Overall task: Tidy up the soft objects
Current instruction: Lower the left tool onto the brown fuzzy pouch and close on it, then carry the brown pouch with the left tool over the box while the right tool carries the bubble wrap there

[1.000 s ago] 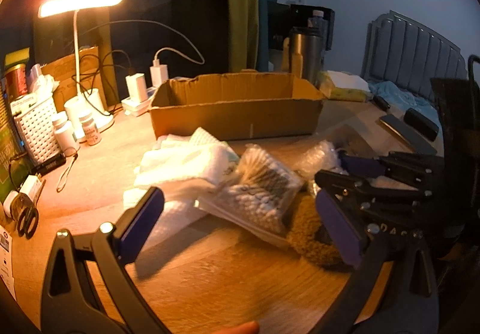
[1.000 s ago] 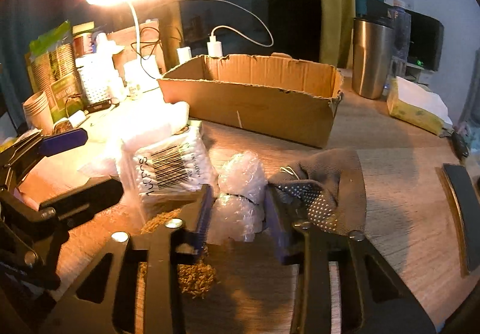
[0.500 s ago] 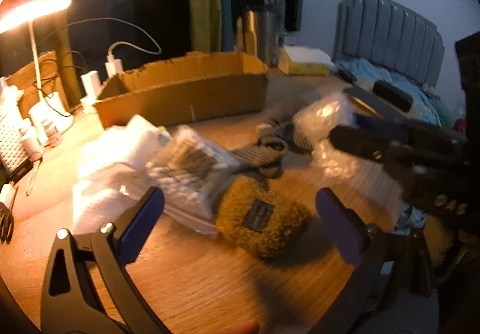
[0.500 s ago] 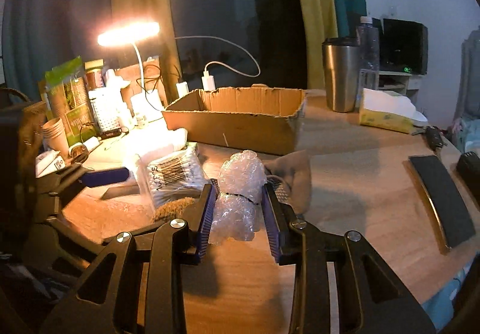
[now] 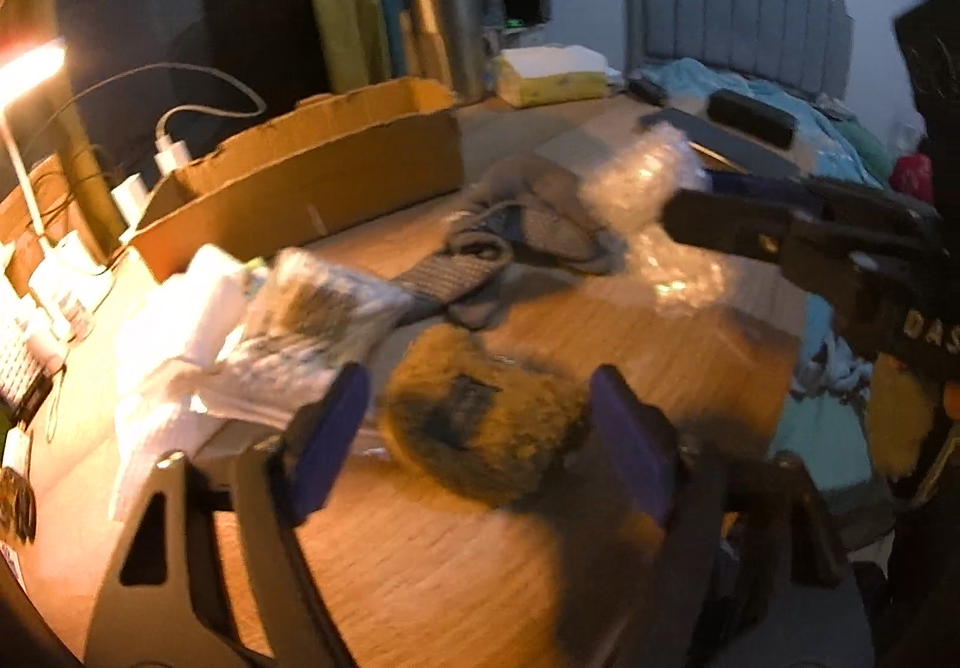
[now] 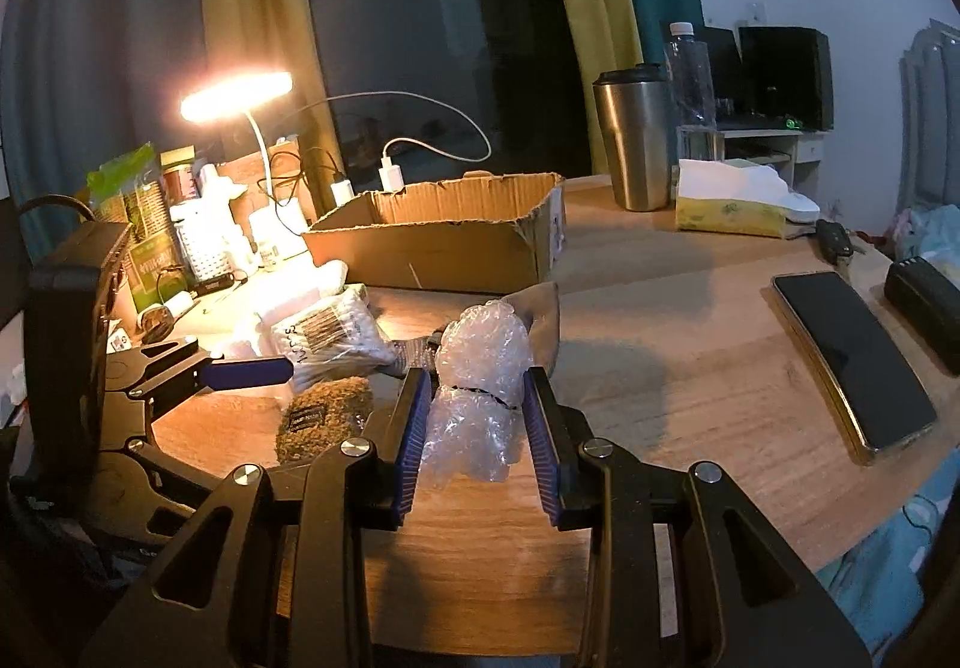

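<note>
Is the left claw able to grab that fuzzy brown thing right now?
Probably yes. The left claw has just been closing, with the fuzzy brown thing between its fingers and nothing else in the gap. The cotton swab bag lies just beside it. The blurred view doesn't show whether the pads touch yet.

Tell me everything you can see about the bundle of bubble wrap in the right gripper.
The bubble wrap bundle is clear, crinkly plastic, crumpled into two lumps, one above the other, pinched at the waist by a thin dark band. The right gripper is shut on it: both blue pads press its sides. It is held upright. In the left wrist view it seems lifted off the wooden table, in front of the cardboard box. Only the pads are seen touching it.
</note>
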Tool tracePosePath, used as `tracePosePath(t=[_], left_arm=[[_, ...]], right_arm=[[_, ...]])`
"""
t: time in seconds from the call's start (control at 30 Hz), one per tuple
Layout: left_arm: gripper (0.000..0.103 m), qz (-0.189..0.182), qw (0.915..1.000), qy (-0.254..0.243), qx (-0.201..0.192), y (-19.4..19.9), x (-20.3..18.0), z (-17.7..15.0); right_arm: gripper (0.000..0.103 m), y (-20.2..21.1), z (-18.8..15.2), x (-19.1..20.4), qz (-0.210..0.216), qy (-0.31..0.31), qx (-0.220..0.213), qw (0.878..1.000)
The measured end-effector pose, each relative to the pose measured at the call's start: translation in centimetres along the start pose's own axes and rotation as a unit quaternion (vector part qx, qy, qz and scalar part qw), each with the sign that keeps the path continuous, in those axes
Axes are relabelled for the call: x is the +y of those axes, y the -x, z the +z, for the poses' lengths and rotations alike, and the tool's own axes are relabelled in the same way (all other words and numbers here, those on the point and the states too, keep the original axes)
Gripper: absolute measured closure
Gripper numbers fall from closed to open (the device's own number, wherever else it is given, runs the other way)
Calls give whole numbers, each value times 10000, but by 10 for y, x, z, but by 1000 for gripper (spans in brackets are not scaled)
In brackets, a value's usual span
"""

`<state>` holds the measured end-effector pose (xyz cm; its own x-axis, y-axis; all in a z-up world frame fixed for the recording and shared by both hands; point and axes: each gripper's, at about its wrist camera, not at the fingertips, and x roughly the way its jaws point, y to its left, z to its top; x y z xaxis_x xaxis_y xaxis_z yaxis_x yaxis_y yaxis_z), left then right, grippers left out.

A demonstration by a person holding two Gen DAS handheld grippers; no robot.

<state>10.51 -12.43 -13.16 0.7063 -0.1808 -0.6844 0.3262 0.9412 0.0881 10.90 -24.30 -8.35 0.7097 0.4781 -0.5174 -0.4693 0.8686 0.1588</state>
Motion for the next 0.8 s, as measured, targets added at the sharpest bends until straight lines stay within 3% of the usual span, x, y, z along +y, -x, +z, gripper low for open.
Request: tracePosePath(t=[0.07, 0.23, 0.8], left_arm=[[41, -14, 9999, -136, 96, -4, -5, -1], [41, -80, 9998, -180, 100, -5, -7, 1], [58, -569, 9975, 403, -67, 6, 17, 0]], right_arm=[[69, 1, -1, -1, 0, -15, -13, 10000], [69, 1, -1, -1, 9, -10, -25, 10000], [69, 2, 1, 7, 20, 113, -33, 9999]])
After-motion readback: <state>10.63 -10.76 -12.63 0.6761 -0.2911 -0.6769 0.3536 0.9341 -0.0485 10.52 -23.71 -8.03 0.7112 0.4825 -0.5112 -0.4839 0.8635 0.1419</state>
